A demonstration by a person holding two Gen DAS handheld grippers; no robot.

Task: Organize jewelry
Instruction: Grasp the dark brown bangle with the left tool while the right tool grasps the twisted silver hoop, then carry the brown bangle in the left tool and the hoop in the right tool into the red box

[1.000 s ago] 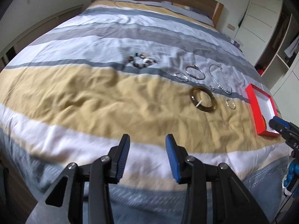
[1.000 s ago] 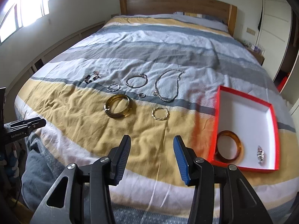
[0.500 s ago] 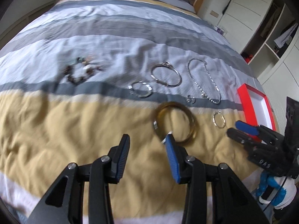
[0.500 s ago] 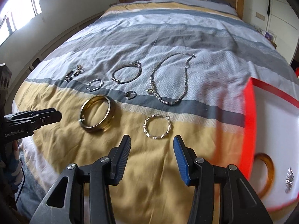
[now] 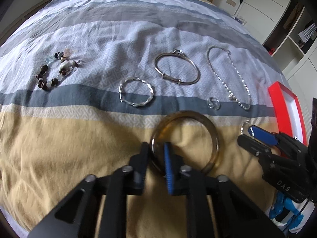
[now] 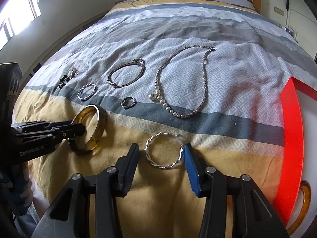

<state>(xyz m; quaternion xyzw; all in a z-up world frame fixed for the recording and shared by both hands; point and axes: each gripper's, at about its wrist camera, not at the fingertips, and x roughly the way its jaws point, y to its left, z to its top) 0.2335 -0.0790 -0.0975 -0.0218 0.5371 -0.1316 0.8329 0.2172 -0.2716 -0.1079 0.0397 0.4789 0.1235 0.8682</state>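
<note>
- The left gripper [image 5: 156,154] is closing across the near rim of the amber bangle [image 5: 185,141], lying flat on the striped bedspread [image 5: 79,138] (one finger inside the ring).
- The right gripper [image 6: 161,154] is narrowing around the twisted silver hoop [image 6: 164,151], pads not yet touching.
- The red tray [image 6: 292,138] is lying to the right, nearer the right gripper.

My left gripper [image 5: 156,152] angled steeply down, jaws closing with the amber bangle's [image 5: 210,130] rim between them | my right gripper [image 6: 161,155] tilted down, jaws narrowing around the twisted silver hoop [image 6: 164,152], its fingertips visible at 3 o'clock in the left view.
</note>
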